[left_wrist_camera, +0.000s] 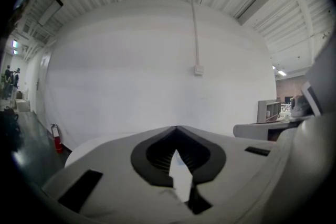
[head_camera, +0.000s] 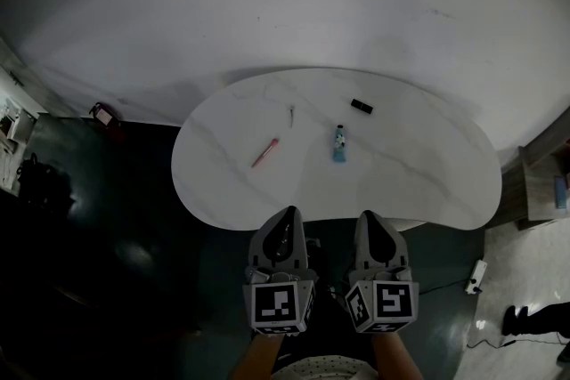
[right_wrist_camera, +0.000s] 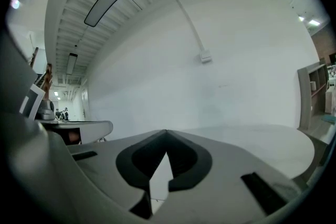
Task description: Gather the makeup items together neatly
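Head view: white oval table [head_camera: 419, 173], centre frame, bearing four makeup items, well apart. Pink stick [head_camera: 264, 153], left of centre, lying diagonally. Thin silver item [head_camera: 291, 114], above it, kind uncertain. Blue tube [head_camera: 339, 142], centre. Small black case [head_camera: 361, 106], upper right. Left gripper [head_camera: 287, 214] and right gripper [head_camera: 371, 216]: bottom of frame, short of the table's near edge, both clenched on nothing. Step judged: approach, no item yet reached. Handling advice: part the jaws before descending; take the blue tube as gathering point; pinch slim pieces across their width, low to the tabletop; set them down parallel.
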The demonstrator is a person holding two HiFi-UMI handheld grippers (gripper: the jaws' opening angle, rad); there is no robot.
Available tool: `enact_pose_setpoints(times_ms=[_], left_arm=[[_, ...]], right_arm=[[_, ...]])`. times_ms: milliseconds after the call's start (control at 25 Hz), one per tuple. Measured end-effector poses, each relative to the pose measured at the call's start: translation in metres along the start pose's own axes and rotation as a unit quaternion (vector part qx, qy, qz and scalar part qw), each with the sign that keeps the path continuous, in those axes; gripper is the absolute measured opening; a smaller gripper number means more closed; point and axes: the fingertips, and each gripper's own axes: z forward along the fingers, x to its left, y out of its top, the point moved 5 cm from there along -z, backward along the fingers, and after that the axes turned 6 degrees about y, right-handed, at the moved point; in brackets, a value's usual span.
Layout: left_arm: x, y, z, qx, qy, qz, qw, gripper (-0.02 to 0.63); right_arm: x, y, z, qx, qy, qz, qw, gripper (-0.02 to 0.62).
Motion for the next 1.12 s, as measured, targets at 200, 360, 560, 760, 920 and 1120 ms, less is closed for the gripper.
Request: enact_pose_setpoints(times_ms=[200, 360, 560, 760, 920, 1120], left_arm=[[0.001, -0.001, 0.006, 0.006, -0.001, -0.004, 1.0000, 0.028], [0.007, -0.002, 0.022, -0.003, 0.005, -0.004, 1.0000, 0.028], [0.015, -0.008, 0.043, 0.009, 0.014, -0.006, 0.9998, 0.028], [0.020, -0.004, 0.073, -0.003, 0.012, -0.006, 0.9999, 0.028], [0.018, -0.002, 0.098, 0.012, 0.000, -0.006, 0.9999, 0.028], [0.025, -0.004, 0.128, 0.034, -0.005, -0.013, 0.9993, 0.028]], right_arm=[[-0.001, 0.000, 0.008, 0.001, 0.002, -0.001, 1.000, 0.006], [-0.006, 0.004, 0.024, 0.001, 0.004, -0.003, 1.000, 0.006], [-0.017, 0.003, 0.044, 0.007, 0.005, 0.001, 1.000, 0.006], [-0.027, 0.005, 0.070, 0.009, 0.002, 0.002, 1.000, 0.006], [-0.035, 0.006, 0.092, 0.015, -0.001, 0.003, 1.000, 0.006], [-0.042, 0.008, 0.121, 0.024, -0.006, 0.003, 1.000, 0.006]])
